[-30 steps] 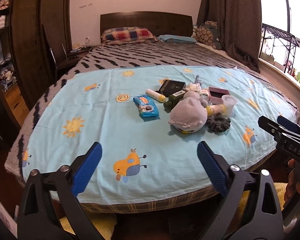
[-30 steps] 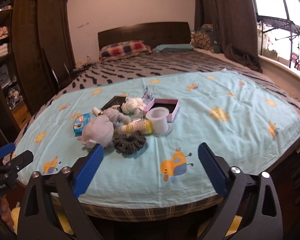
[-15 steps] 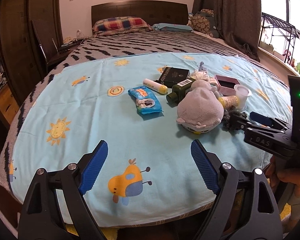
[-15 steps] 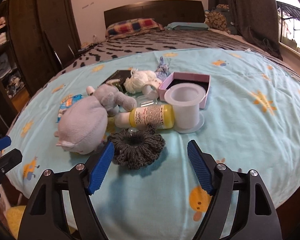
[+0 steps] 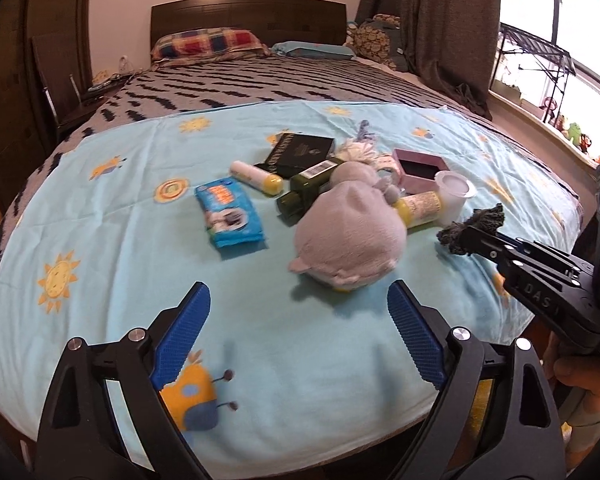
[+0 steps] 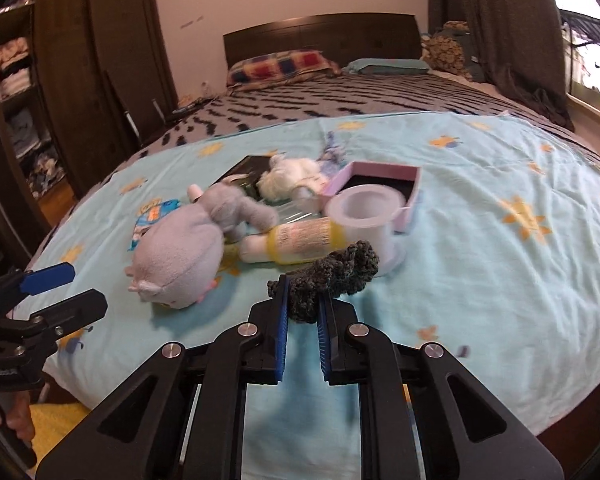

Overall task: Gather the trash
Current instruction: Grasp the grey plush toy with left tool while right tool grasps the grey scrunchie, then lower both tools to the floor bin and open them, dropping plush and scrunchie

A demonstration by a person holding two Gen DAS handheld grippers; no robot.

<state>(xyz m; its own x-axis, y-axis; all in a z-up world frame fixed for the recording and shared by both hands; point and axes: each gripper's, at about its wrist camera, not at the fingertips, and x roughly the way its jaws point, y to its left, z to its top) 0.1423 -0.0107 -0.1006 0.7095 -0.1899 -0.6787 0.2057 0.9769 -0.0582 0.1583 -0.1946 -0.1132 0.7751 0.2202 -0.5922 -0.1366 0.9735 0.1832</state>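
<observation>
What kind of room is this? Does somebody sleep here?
It looks like a bedroom. There is a big bed with a checked pillow against a dark headboard, and a tall wardrobe with folded clothes beside it. So yes, probably.

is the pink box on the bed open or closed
Open. The pink box has no lid on it, and both views show its dark inside; what it holds, if anything, cannot be told.
</observation>
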